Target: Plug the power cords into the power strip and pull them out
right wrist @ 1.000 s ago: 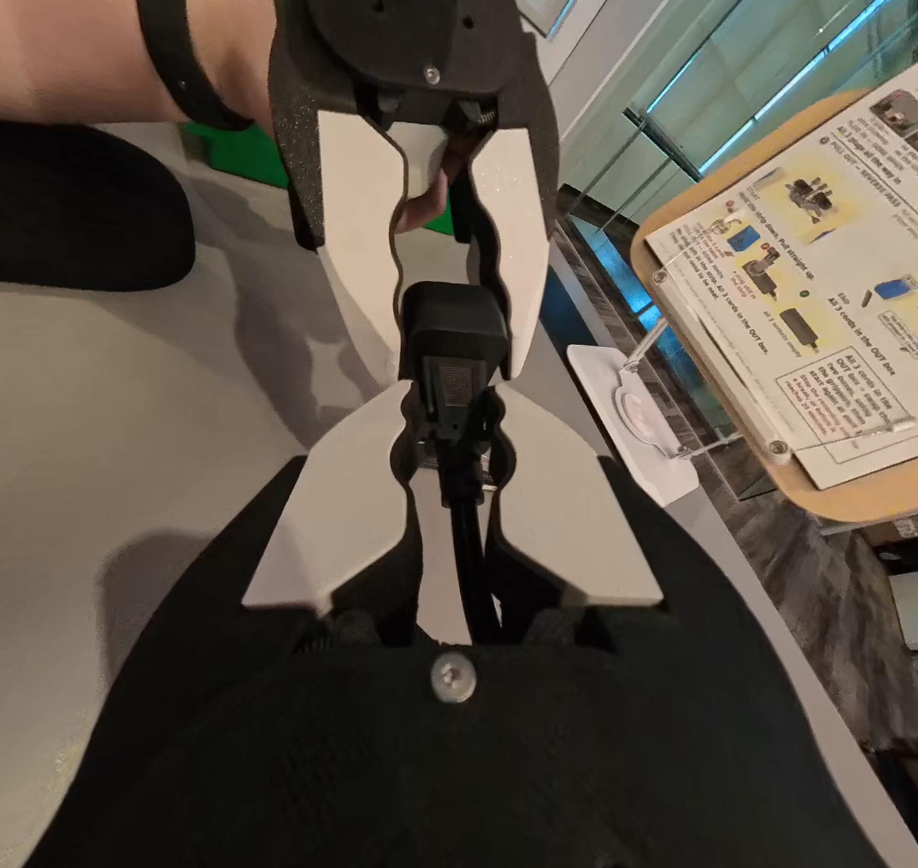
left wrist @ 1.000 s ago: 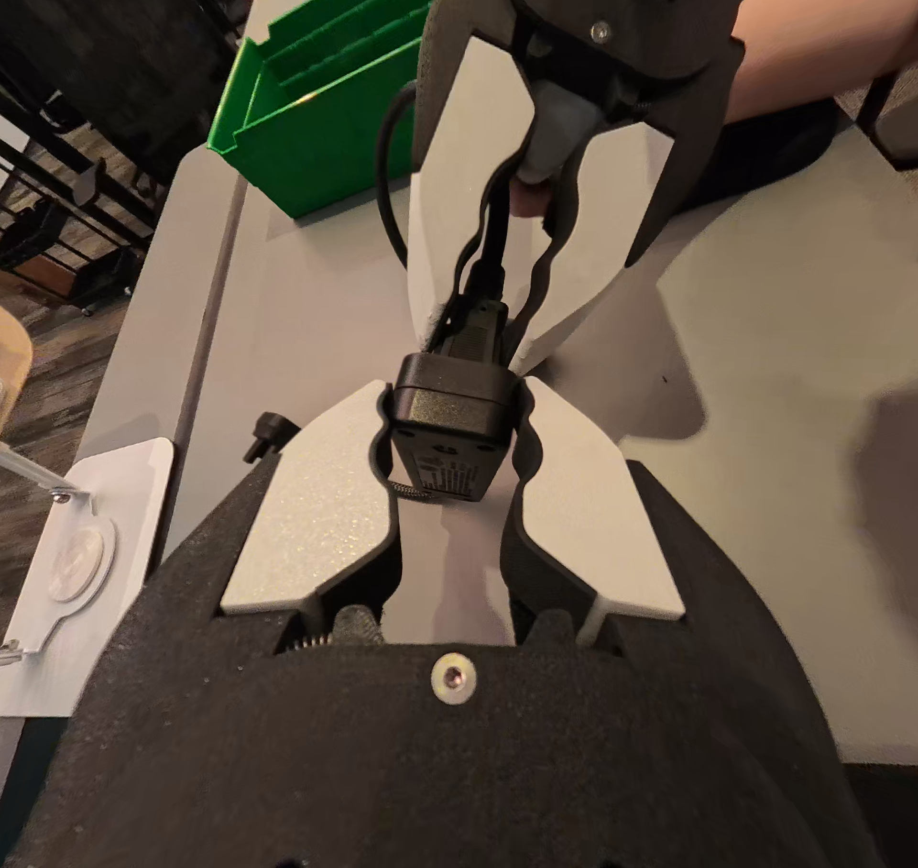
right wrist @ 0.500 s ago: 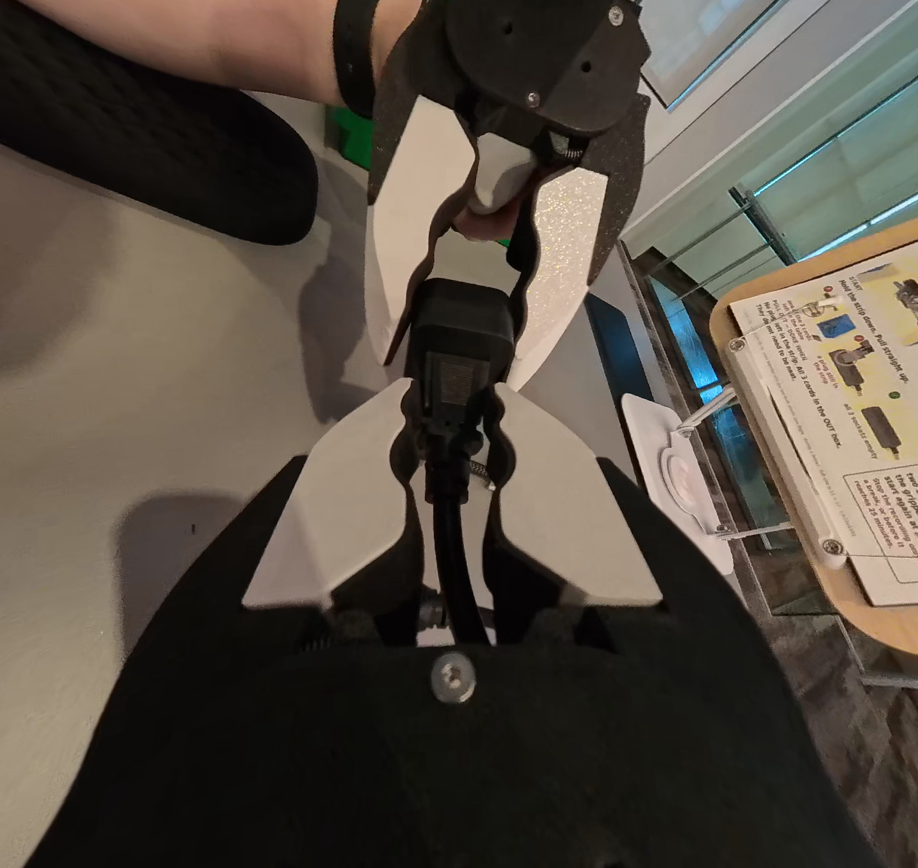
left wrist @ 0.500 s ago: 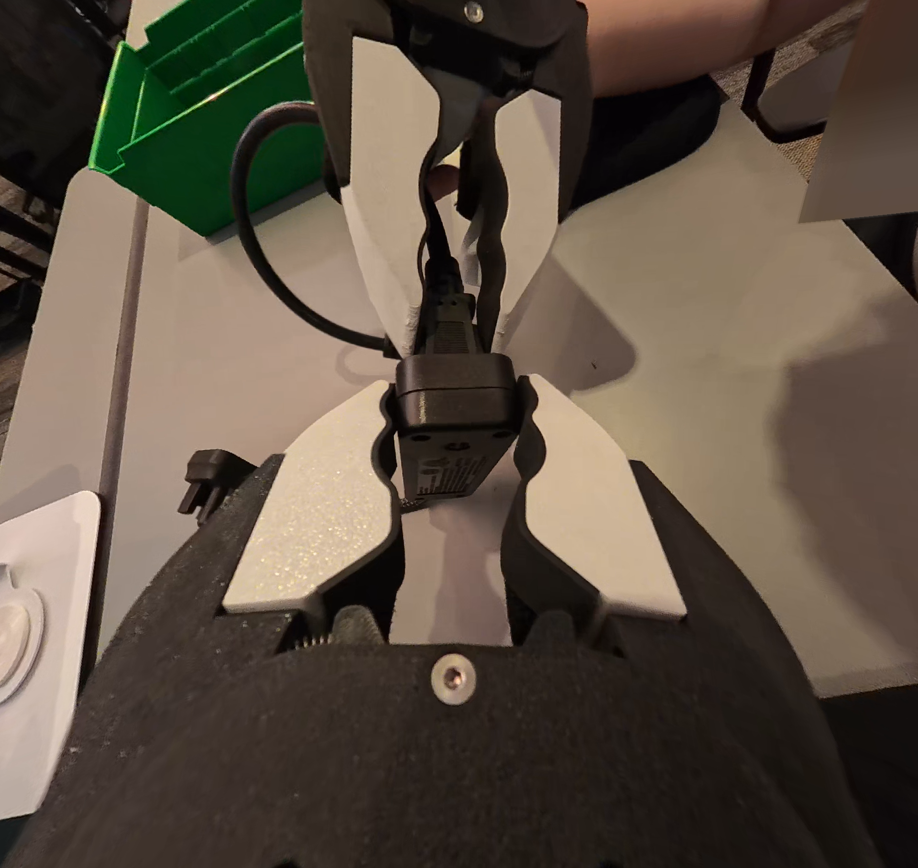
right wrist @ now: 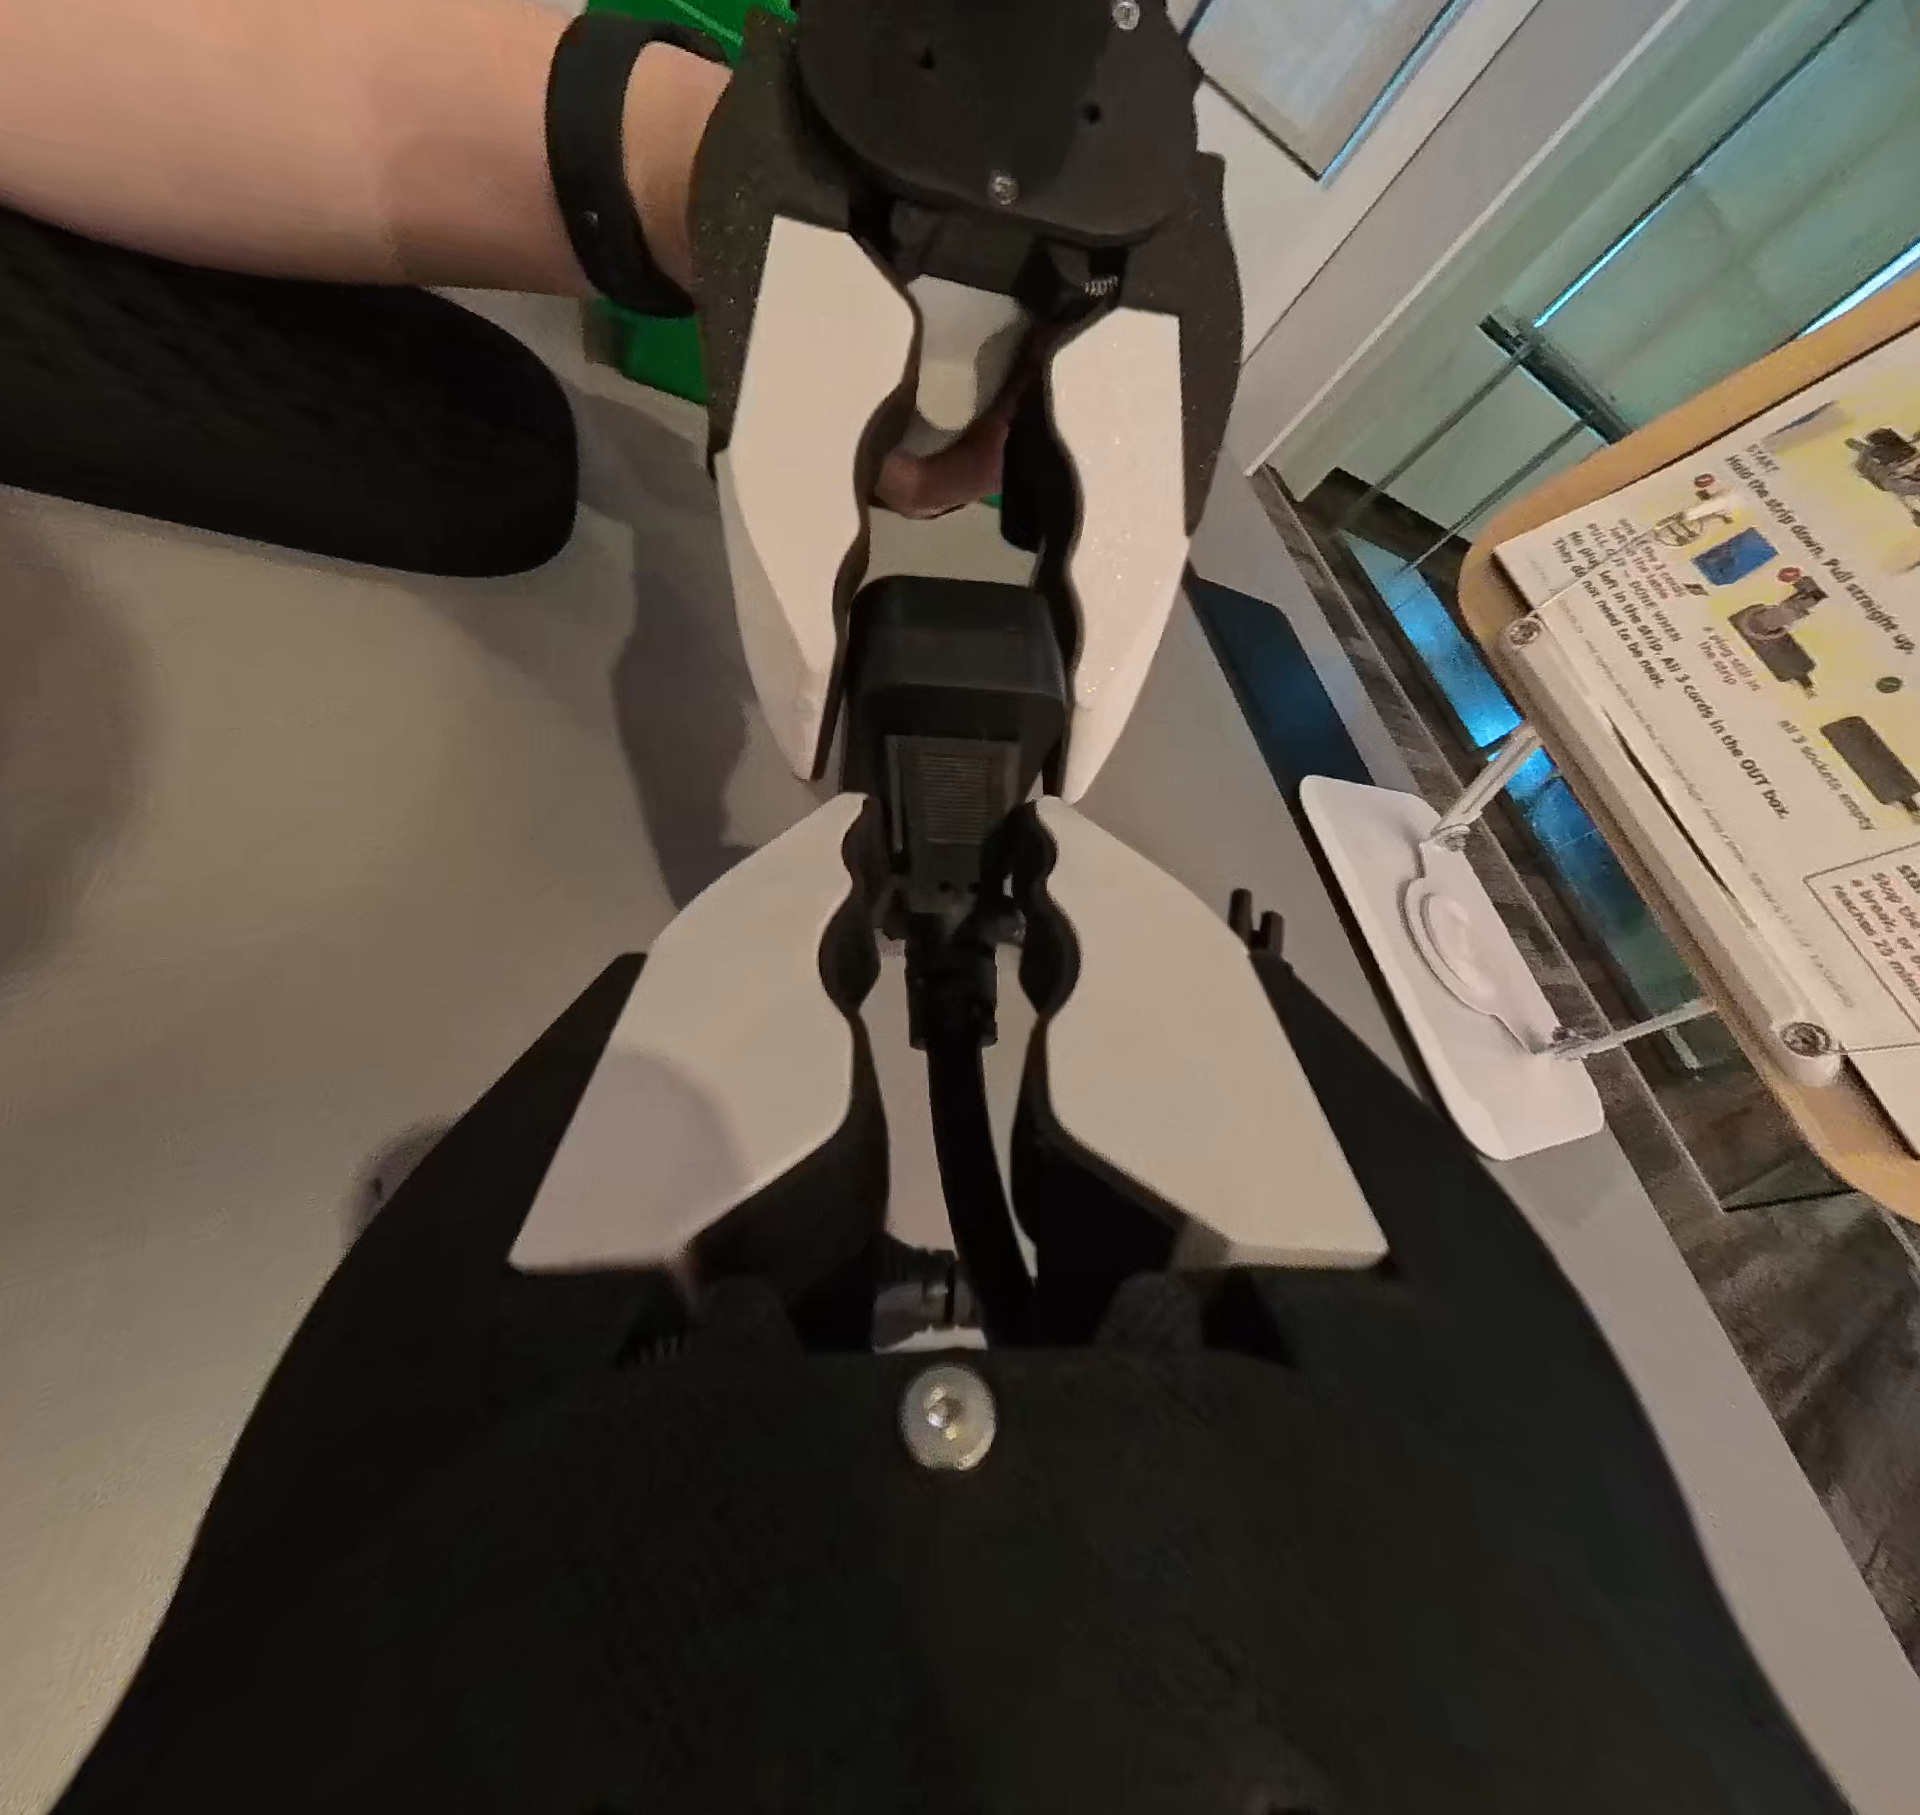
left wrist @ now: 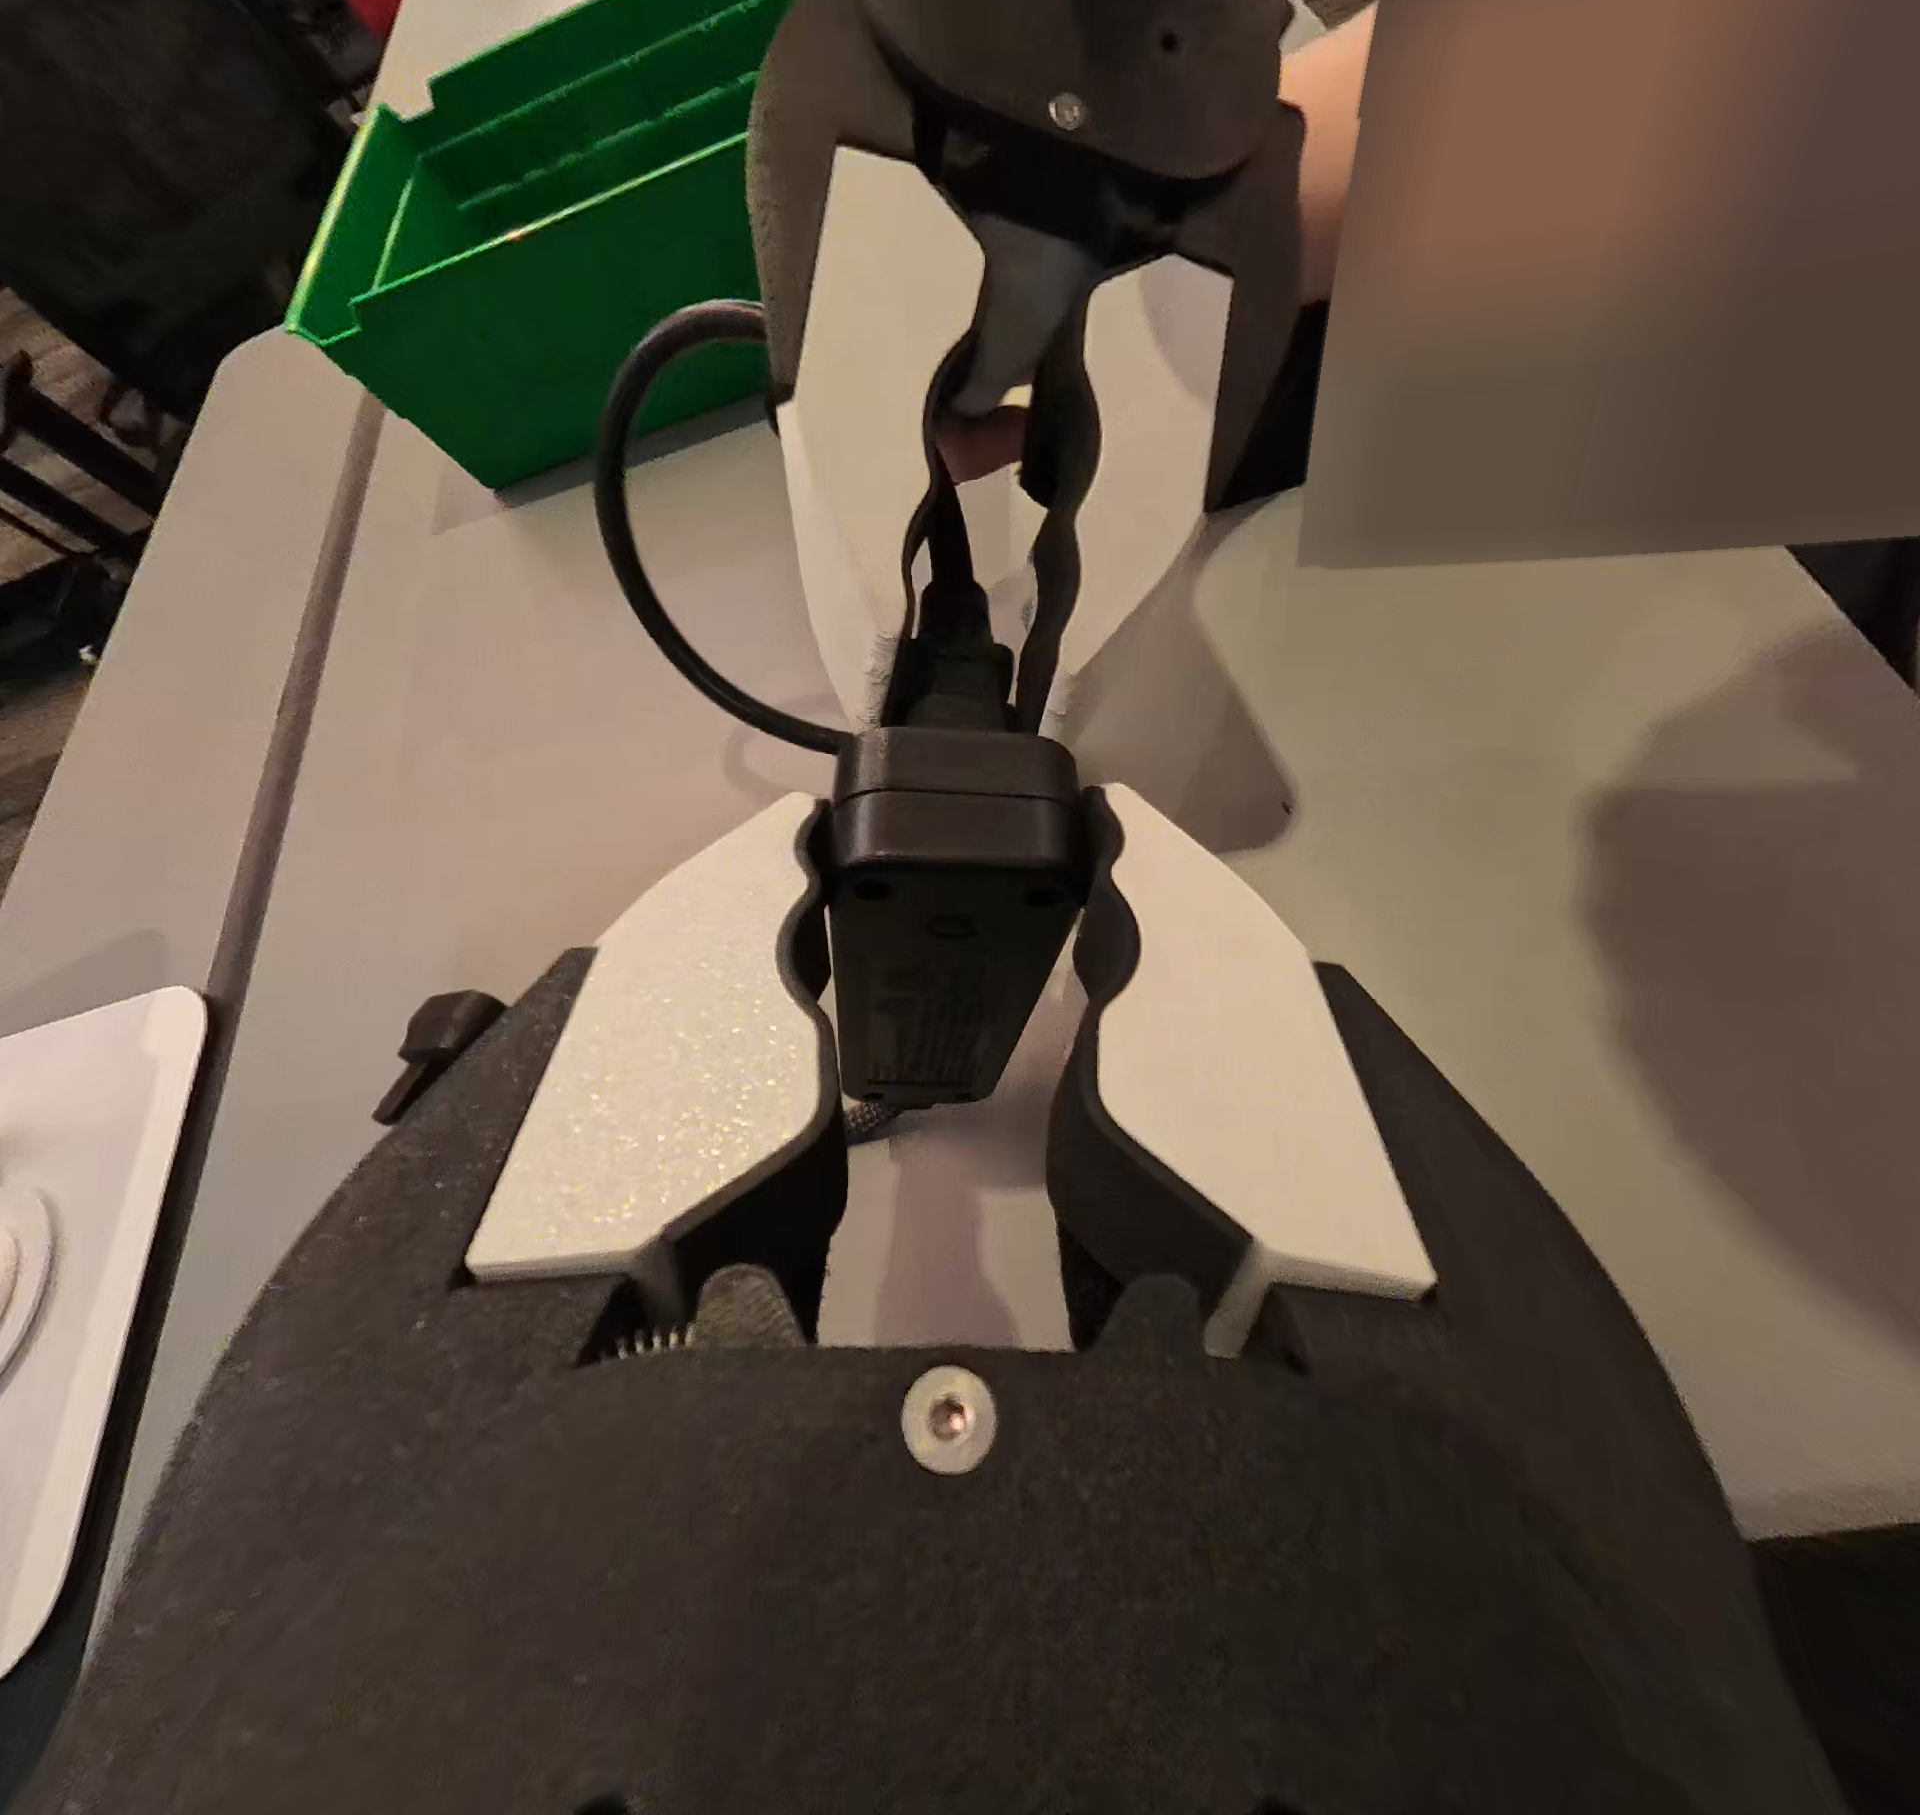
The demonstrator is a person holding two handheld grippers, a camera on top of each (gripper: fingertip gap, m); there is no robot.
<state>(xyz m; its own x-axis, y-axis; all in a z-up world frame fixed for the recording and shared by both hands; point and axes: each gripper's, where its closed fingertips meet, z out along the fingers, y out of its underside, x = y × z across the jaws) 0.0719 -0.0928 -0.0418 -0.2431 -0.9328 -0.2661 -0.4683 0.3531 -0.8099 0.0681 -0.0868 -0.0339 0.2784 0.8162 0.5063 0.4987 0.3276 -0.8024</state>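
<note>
In the left wrist view my left gripper (left wrist: pixel 954 809) is shut on a small black power strip (left wrist: pixel 951 944), held above the grey table (left wrist: pixel 1558 934). Facing it, my right gripper (left wrist: pixel 961 695) is shut on a black plug (left wrist: pixel 956 669), which sits against the strip's end face. The prongs are hidden. Its black cord (left wrist: pixel 634 539) loops to the left. In the right wrist view my right gripper (right wrist: pixel 951 809) grips the ribbed plug (right wrist: pixel 951 830). The cord (right wrist: pixel 966 1142) runs back between the fingers. The power strip (right wrist: pixel 951 653) is beyond, in the left gripper (right wrist: pixel 945 773).
A green bin (left wrist: pixel 540 311) stands at the table's far left. A loose black plug (left wrist: pixel 436 1048) lies near a white stand base (left wrist: pixel 83 1142). In the right wrist view an instruction sheet on a wooden board (right wrist: pixel 1766 726) is past the table edge, and a black chair back (right wrist: pixel 260 415) is at left. My left and right fingertips are right by each other. Both grippers' tips are roughly 40 cm from the white stand base (left wrist: pixel 83 1142). It turns up in the right wrist view (right wrist: pixel 1462 1039) as well.
Both grippers stay shut and tip to tip, plug against strip. The held pair has swung and tilted over the table, so the bin and background shifted in both views.
</note>
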